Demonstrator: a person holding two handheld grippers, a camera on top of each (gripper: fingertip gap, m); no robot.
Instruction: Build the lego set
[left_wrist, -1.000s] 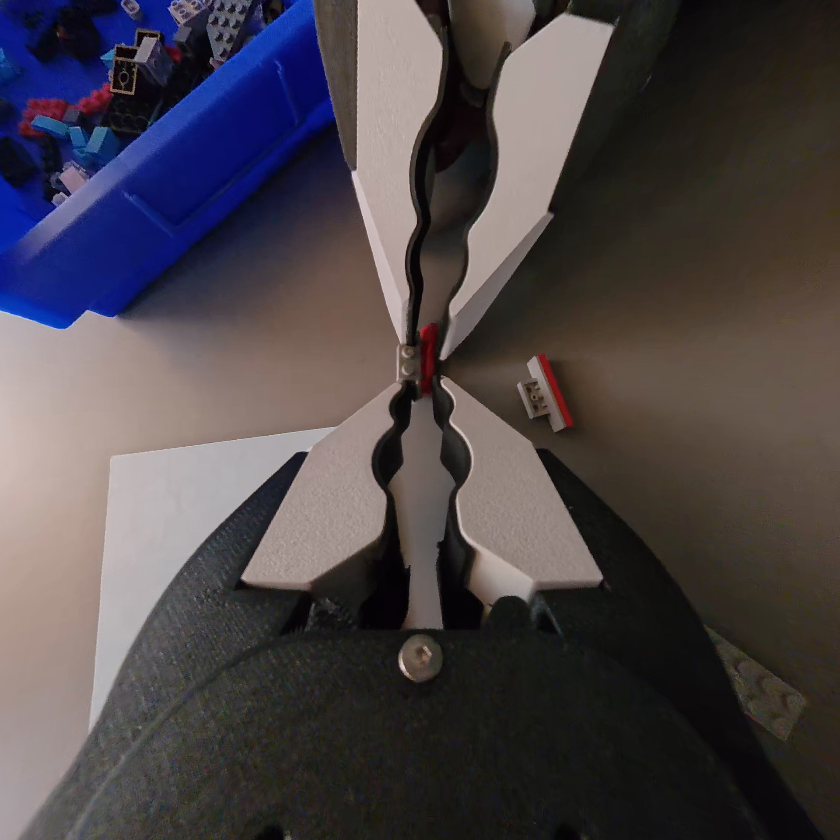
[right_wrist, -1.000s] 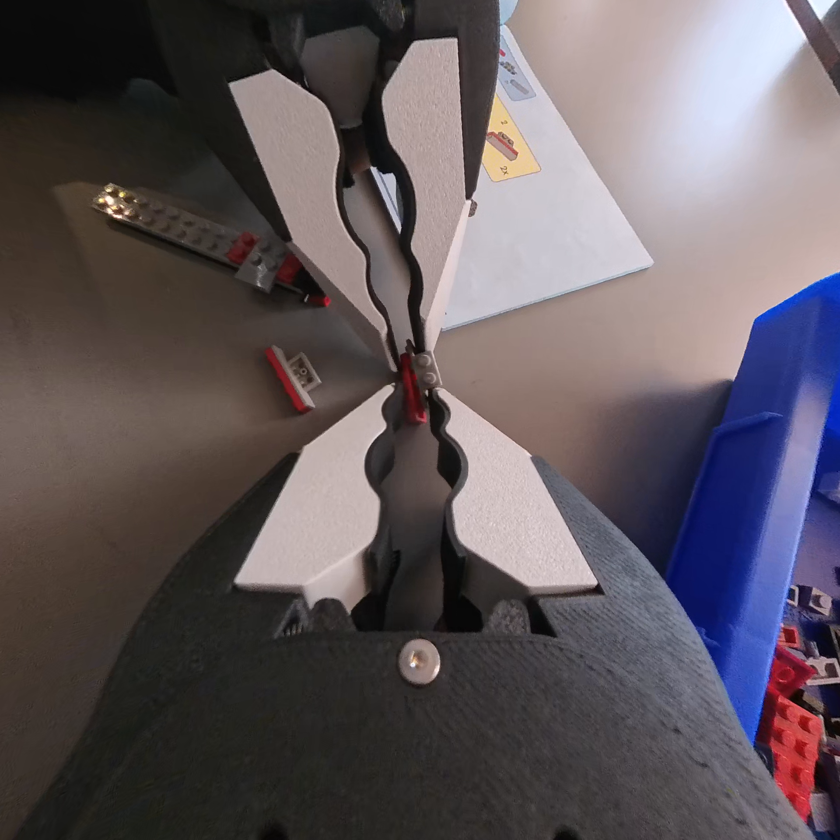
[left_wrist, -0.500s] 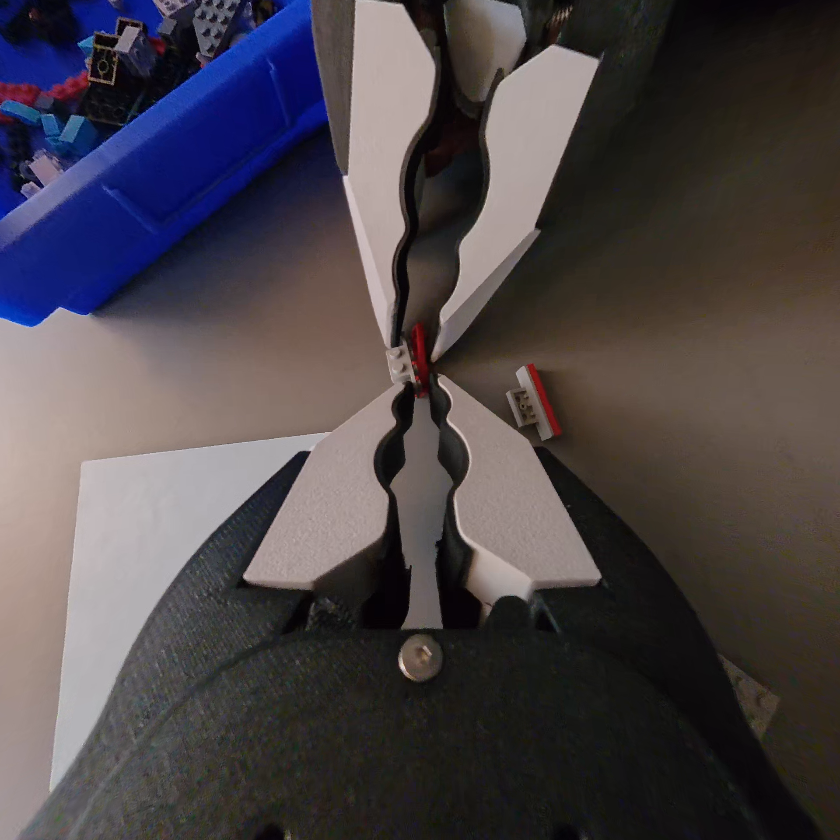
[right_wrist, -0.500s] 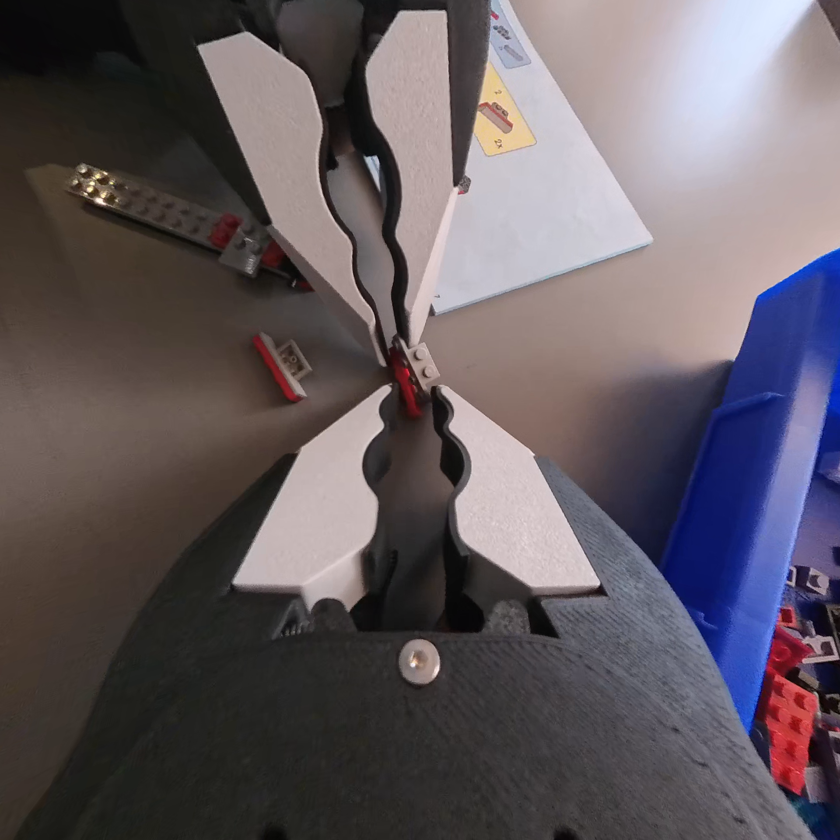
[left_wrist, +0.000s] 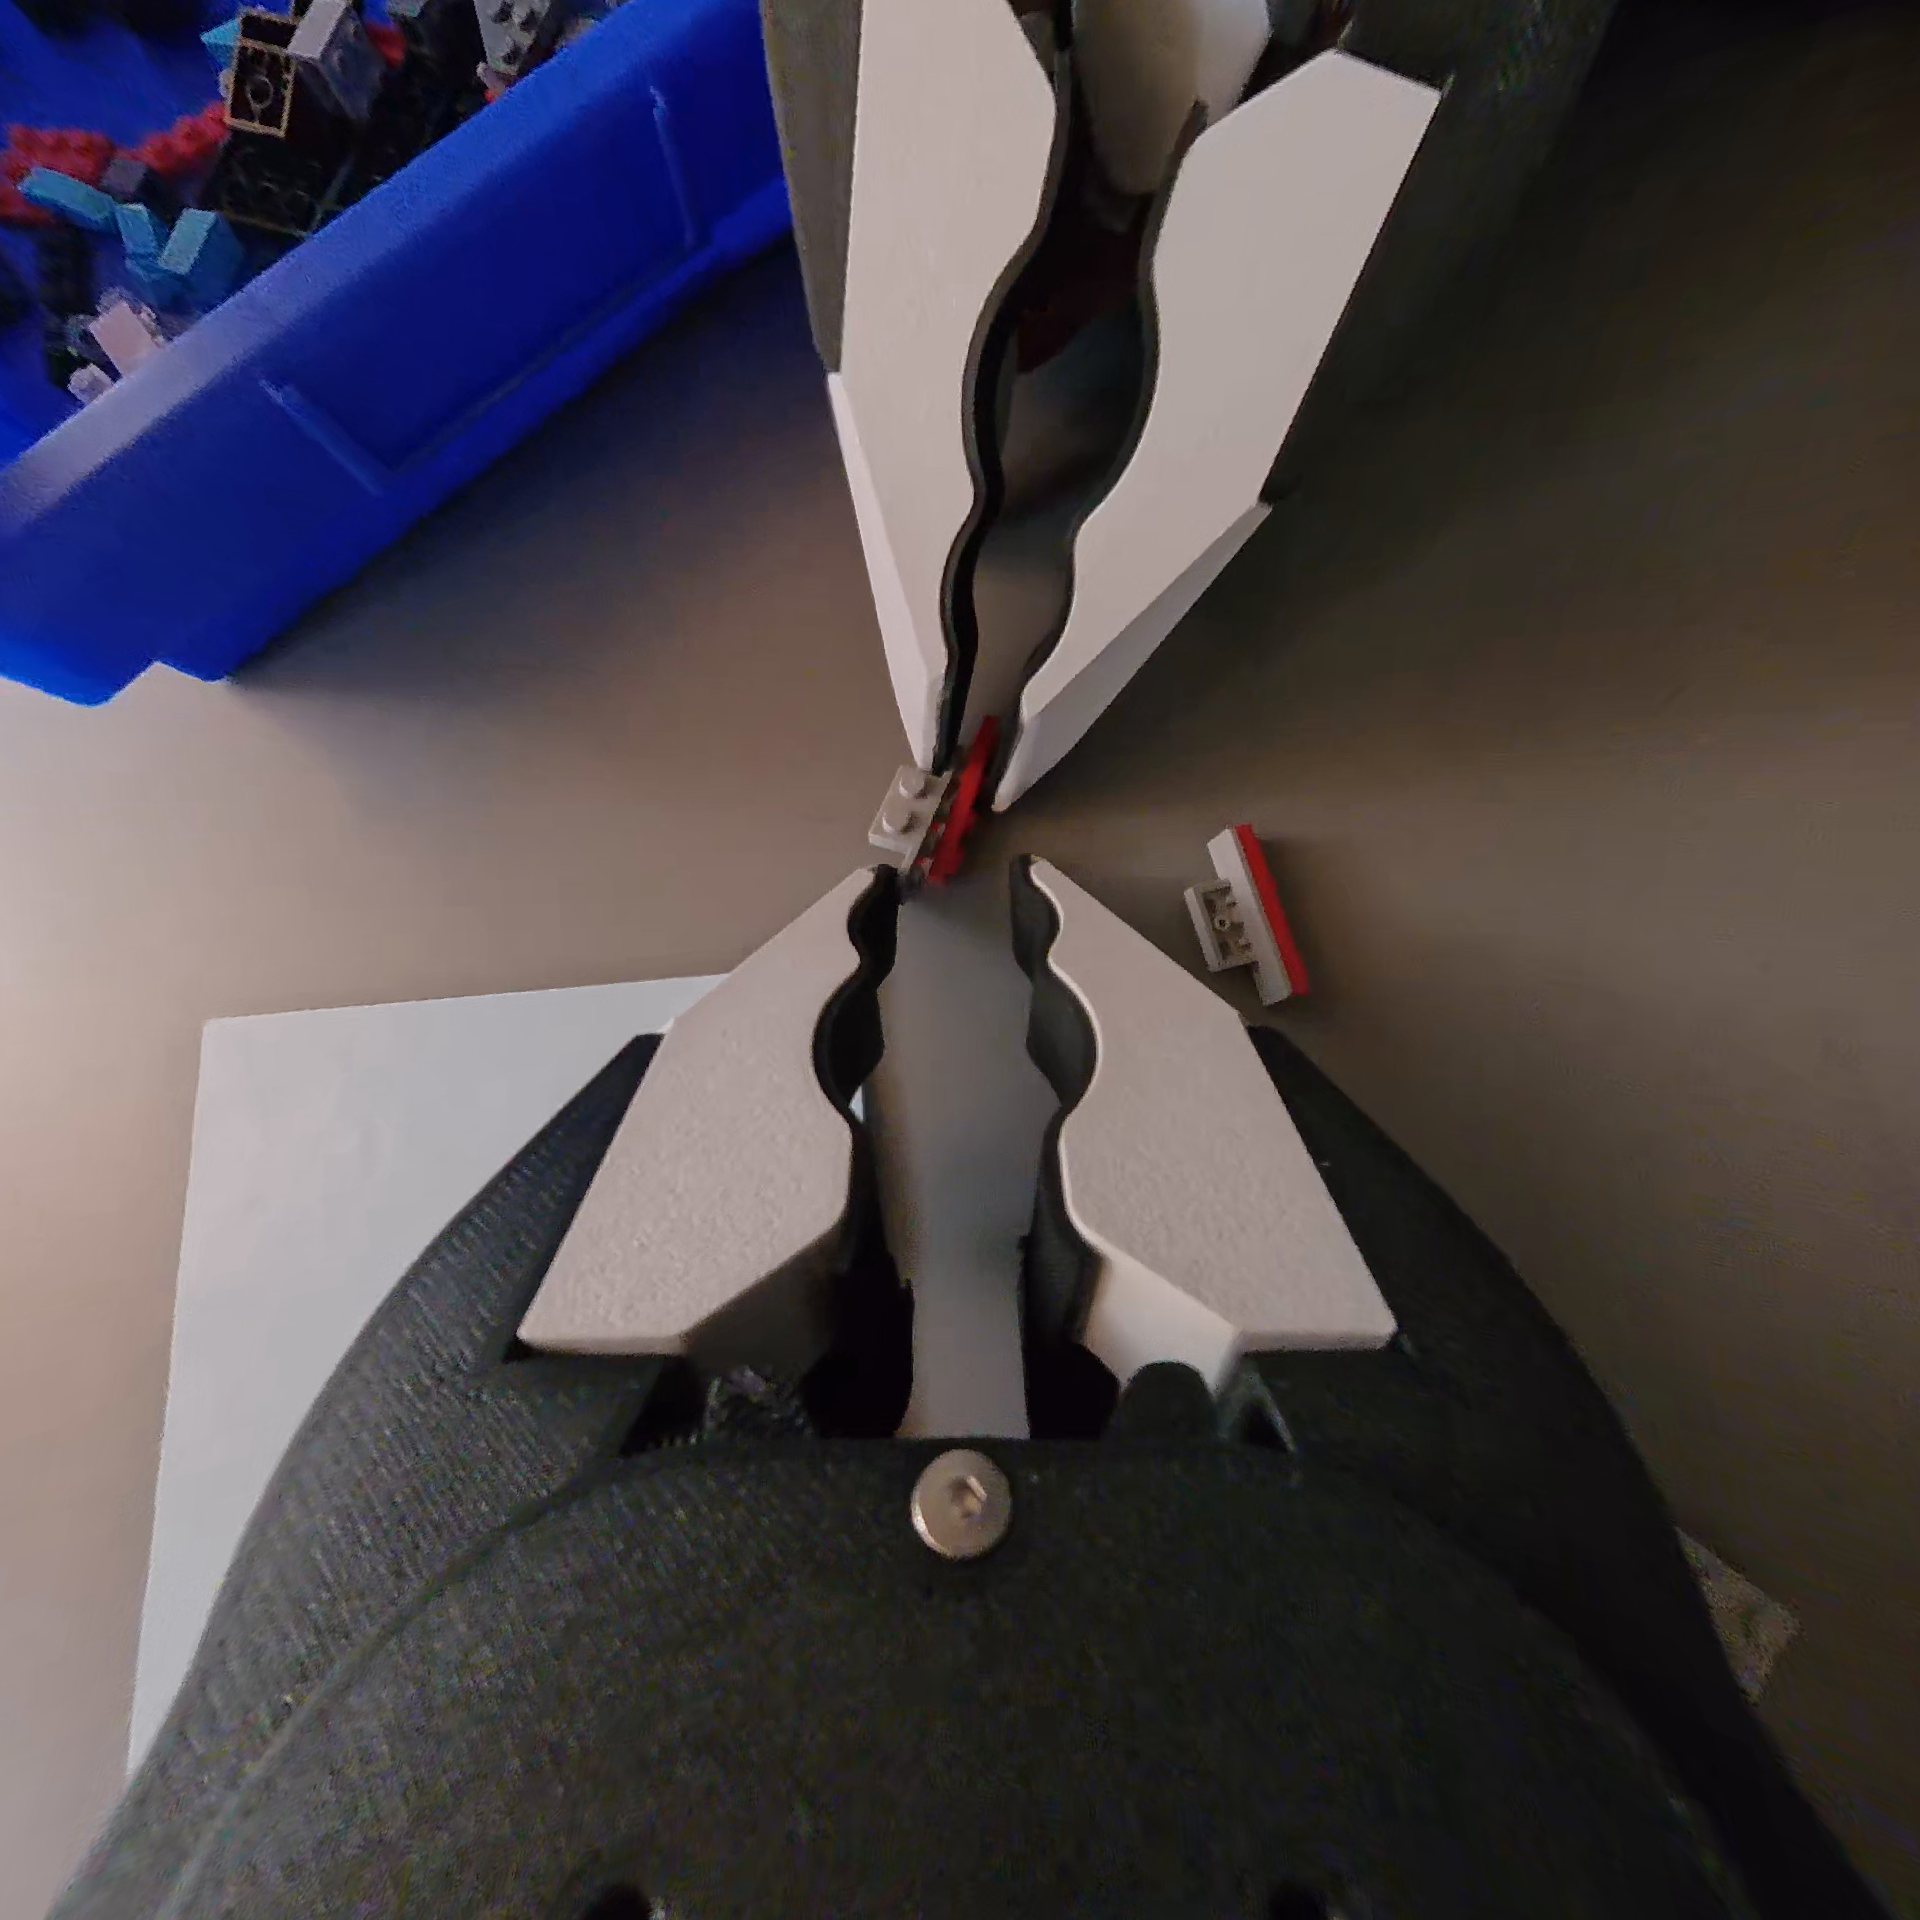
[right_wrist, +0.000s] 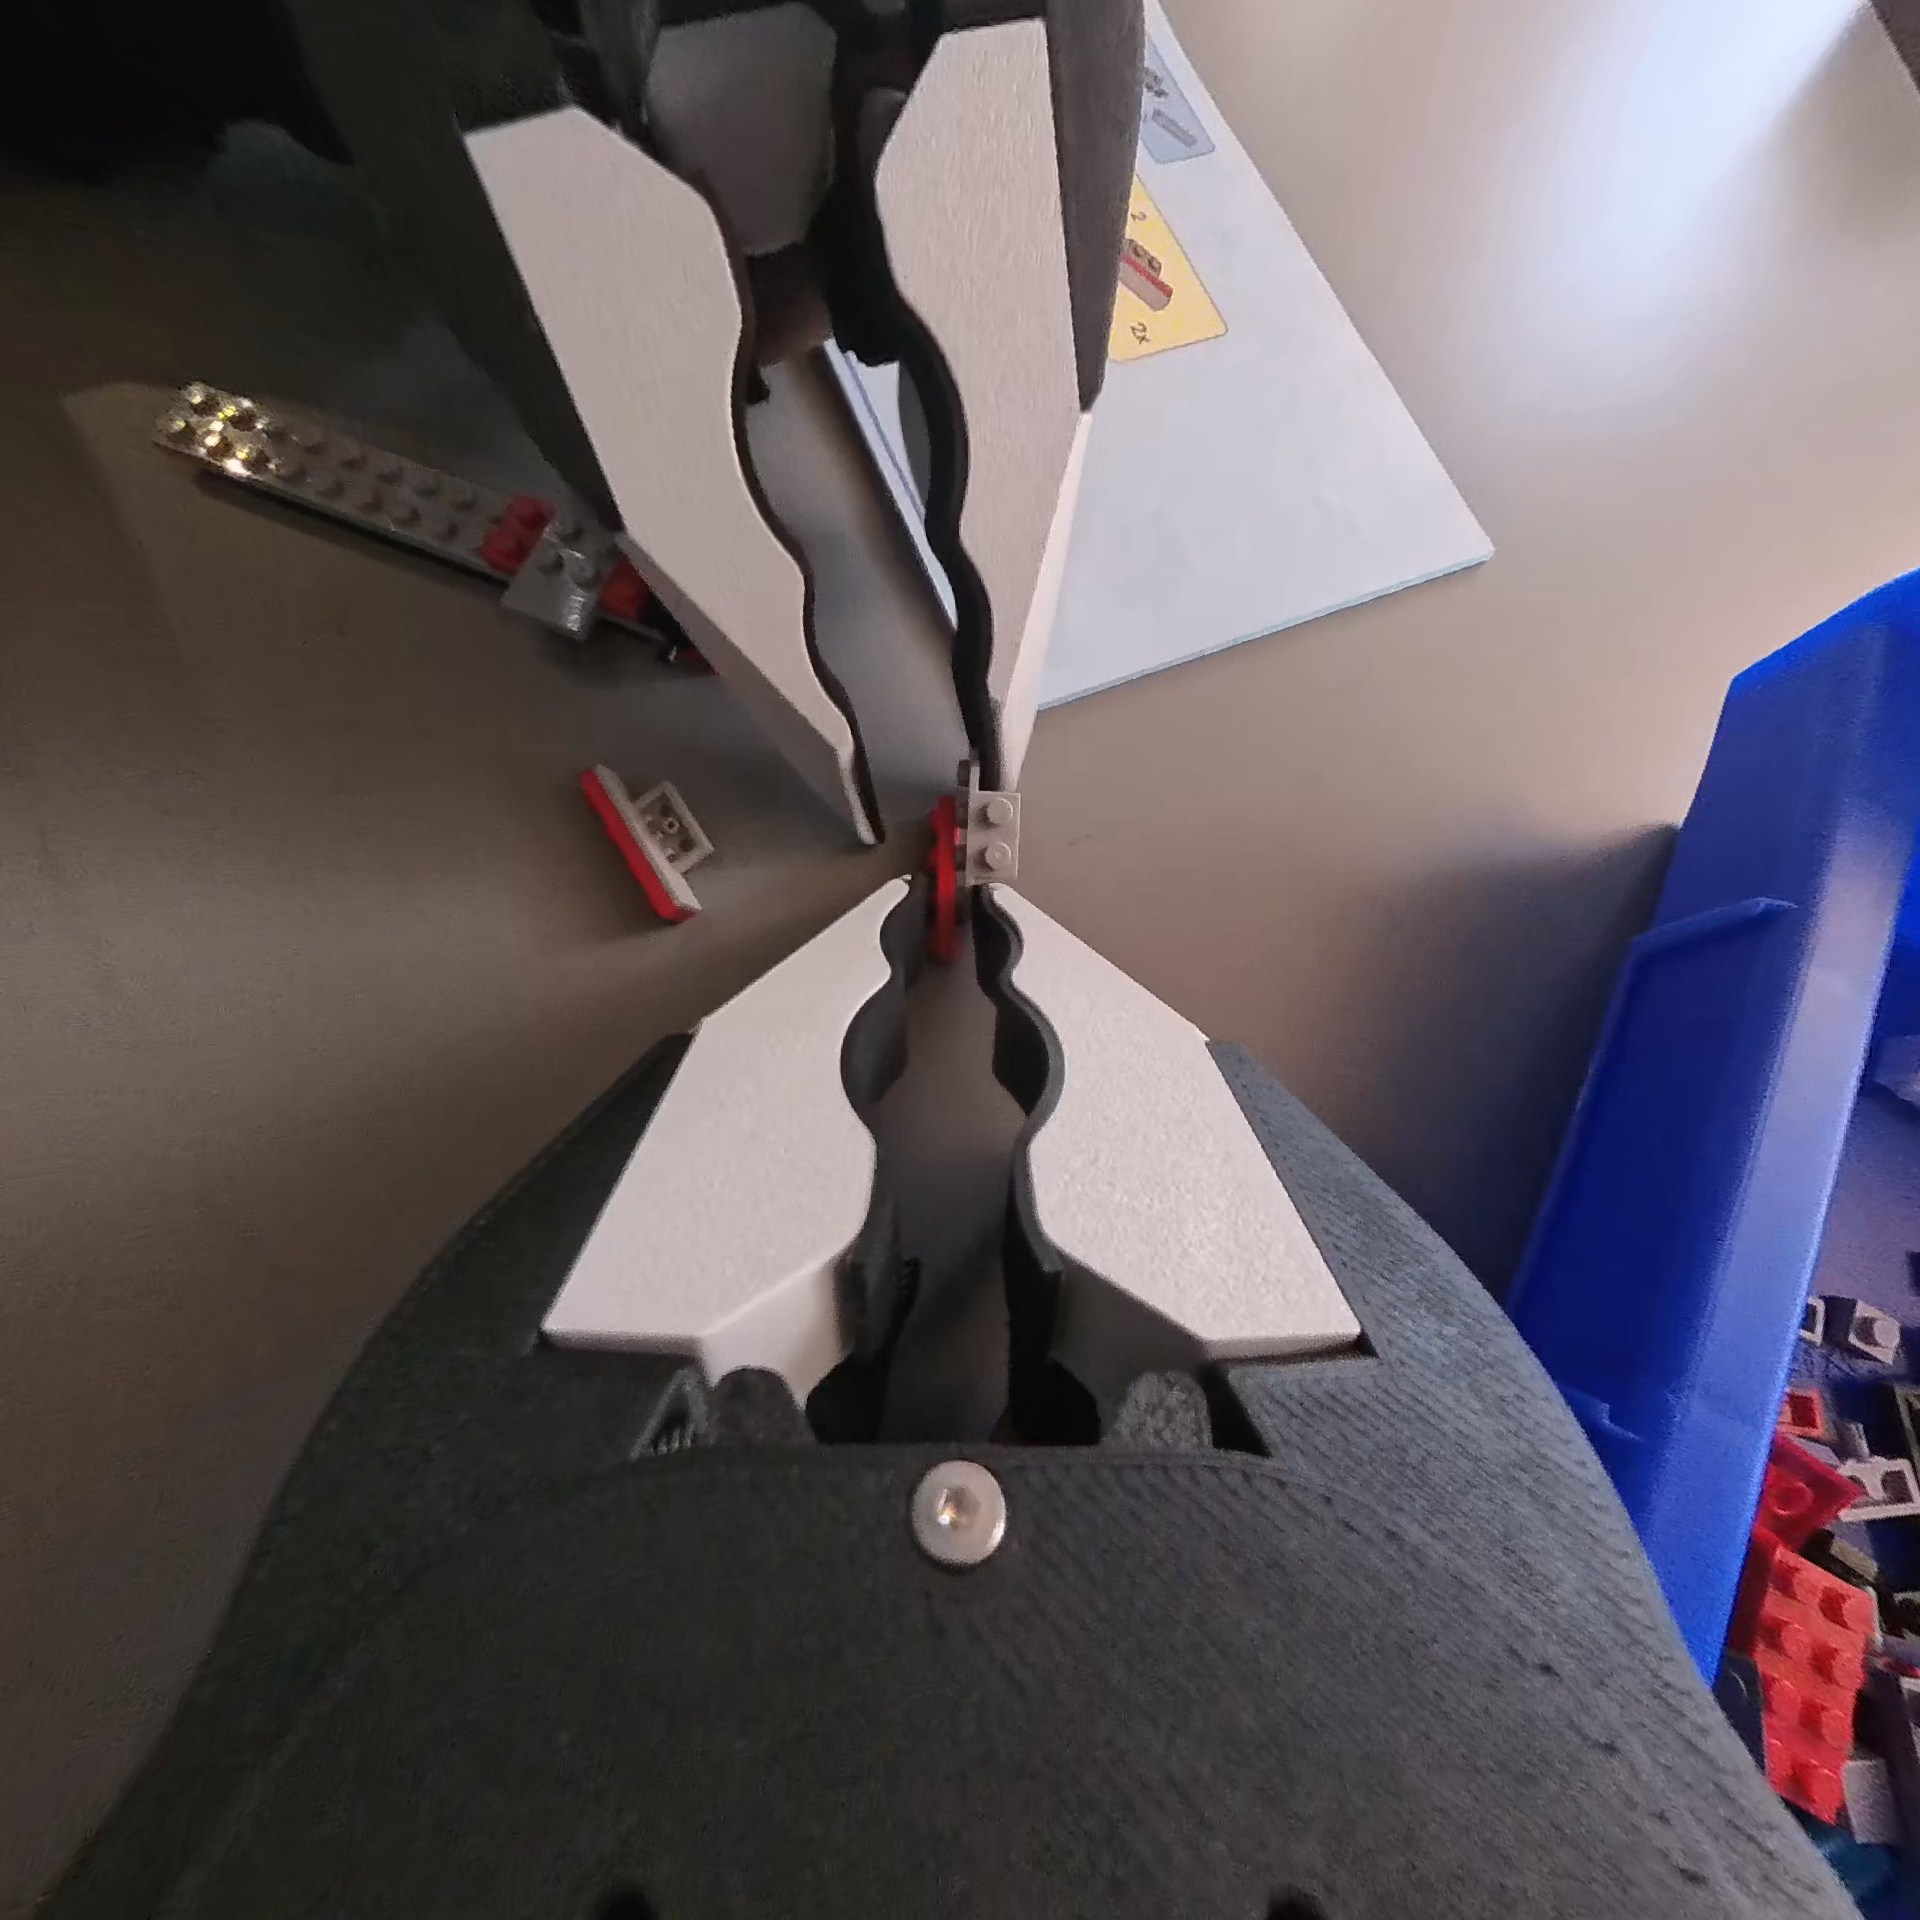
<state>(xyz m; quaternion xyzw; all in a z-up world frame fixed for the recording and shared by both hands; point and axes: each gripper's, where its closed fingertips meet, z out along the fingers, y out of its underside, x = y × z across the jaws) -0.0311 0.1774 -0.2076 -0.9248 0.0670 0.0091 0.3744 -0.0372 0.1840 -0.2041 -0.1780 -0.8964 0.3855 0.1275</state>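
Facing each other tip to tip above the grey table (left_wrist: 1558, 675), the two grippers meet over one small build.

Left wrist view, left to right: a blue bin (left_wrist: 343, 364) of mixed bricks lies far to the left of the fingers and ahead of them. A white instruction sheet (left_wrist: 364, 1195) lies on the table, partly under the left finger. The left gripper (left_wrist: 954, 871) has its fingers parted and grasps nothing. Its left fingertip is just beside the grey end of the red-and-grey piece (left_wrist: 935, 810). That piece sits at the tips of both tools and is pinched by the right gripper (left_wrist: 971, 769), which reaches in from the far side. A loose grey-and-red assembly (left_wrist: 1247, 914) lies on the table just to the right of the fingers.

Right wrist view, left to right: a long grey plate (right_wrist: 343, 478) bearing red bricks lies on the table well to the left of the fingers. At centre, the right gripper's fingers are clenched on the red part of the held piece. Its grey plate stands out to the right of the tips.
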